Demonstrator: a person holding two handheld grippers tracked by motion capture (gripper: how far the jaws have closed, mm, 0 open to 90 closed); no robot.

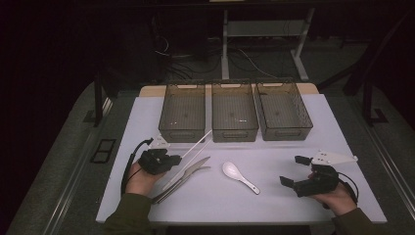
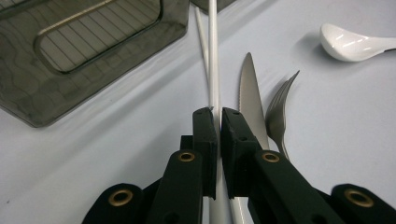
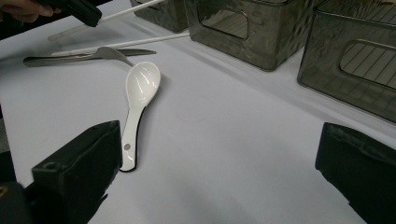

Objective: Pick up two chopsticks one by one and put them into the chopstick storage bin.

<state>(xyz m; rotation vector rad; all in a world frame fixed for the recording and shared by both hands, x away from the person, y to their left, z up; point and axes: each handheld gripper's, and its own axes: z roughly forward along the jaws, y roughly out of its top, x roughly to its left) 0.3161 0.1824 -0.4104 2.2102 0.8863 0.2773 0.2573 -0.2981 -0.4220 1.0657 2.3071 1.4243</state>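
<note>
My left gripper (image 1: 175, 159) (image 2: 218, 114) is shut on a white chopstick (image 2: 213, 56), which sticks out towards the left grey basket (image 1: 182, 111). A second white chopstick (image 2: 200, 32) lies just beside it on the table. A steel knife (image 2: 250, 88) and a fork (image 2: 280, 109) lie side by side to the right of the jaws. Mid-table lies a white spoon (image 1: 239, 176) (image 3: 142, 84). My right gripper (image 1: 294, 171) (image 3: 219, 186) stands open near the table's right front, its jaws wide apart with nothing between them and the spoon a little ahead of its left jaw.
Three grey see-through baskets (image 1: 235, 112) stand in a row at the back of the white table top (image 1: 274, 200), with nothing seen inside them. Beyond the table are desk legs and cables on a dark floor.
</note>
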